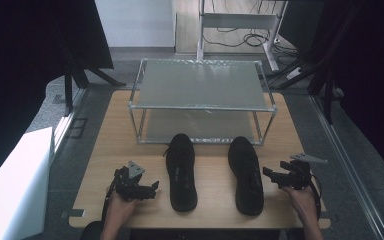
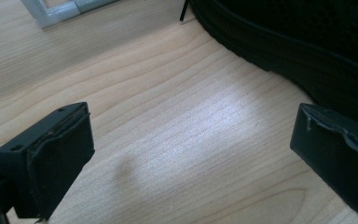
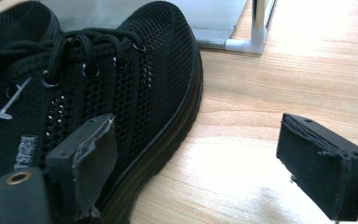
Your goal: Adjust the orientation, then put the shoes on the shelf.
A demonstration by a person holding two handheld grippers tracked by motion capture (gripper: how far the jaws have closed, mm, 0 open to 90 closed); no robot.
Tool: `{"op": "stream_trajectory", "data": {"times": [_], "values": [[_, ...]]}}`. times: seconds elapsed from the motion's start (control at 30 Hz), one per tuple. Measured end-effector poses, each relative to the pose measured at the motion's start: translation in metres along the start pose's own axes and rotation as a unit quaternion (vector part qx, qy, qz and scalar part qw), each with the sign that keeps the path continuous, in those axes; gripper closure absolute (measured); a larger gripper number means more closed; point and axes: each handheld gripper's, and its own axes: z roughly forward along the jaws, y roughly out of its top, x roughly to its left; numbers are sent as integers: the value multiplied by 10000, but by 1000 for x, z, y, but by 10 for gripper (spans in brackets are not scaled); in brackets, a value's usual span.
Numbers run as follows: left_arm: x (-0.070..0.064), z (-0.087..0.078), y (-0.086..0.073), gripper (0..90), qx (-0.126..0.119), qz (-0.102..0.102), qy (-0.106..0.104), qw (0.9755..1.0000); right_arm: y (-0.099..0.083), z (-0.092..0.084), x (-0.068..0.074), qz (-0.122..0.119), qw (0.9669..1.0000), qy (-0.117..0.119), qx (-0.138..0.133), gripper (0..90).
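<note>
Two black mesh lace-up shoes lie side by side on the wooden table, toes toward the rack: the left shoe (image 1: 182, 172) and the right shoe (image 1: 245, 175). My left gripper (image 1: 151, 189) is open just left of the left shoe, jaws pointing at it. In the left gripper view the gripper (image 2: 198, 137) has bare table between its jaws and the shoe's sole (image 2: 289, 51) at the upper right. My right gripper (image 1: 271, 174) is open beside the right shoe. In the right gripper view the gripper (image 3: 200, 154) has one jaw over the edge of that shoe (image 3: 121, 84) and nothing gripped.
A two-tier metal-frame rack (image 1: 202, 106) stands at the back of the table (image 1: 115, 150), just beyond the toes; its corner post (image 3: 257, 28) is near the right shoe. A white surface (image 1: 15, 185) lies off the table's left. Dark screens flank both sides.
</note>
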Motion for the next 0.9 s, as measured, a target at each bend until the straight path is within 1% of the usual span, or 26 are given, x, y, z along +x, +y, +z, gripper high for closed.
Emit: {"op": "stream_trajectory", "data": {"times": [0.1,0.13,0.23,0.3,0.33,0.37,0.53,0.6,0.7,0.77,0.8,0.87,0.9], "values": [[0,-1,1,0,-49,-46,-15,10000,2,-4,1,38,10000,15,-49,113],[1,-2,1,0,-59,-81,-40,9999,4,-9,1,28,9999,41,-119,112],[0,-4,3,0,-105,-117,-61,9999,5,-13,2,17,9999,44,-158,107],[-1,-7,4,0,-160,-218,-141,9995,4,-14,2,62,9998,94,-134,102],[-2,-7,4,0,-190,-237,-163,9994,3,-15,3,48,9998,115,-142,101],[-3,-8,5,0,-200,-240,-173,9994,2,-16,4,37,9999,116,-121,101],[-11,-13,12,0,-275,-264,-308,9988,-4,-23,10,22,9996,277,-80,99],[-13,-14,15,0,-285,-284,-393,9984,-6,-26,11,58,9994,329,-73,87],[-17,-18,20,0,-388,-372,-514,9972,-8,-33,14,61,9992,382,-74,86],[-20,-21,23,0,-467,-433,-571,9963,-10,-36,18,48,9988,473,-103,86],[-22,-23,26,0,-503,-442,-604,9959,-10,-37,20,67,9986,521,-116,86],[-26,-26,29,0,-559,-442,-662,9953,-12,-39,27,10,9981,616,-83,86],[-28,-27,31,0,-576,-442,-685,9950,-12,-39,27,10,9981,616,-83,86]]}}
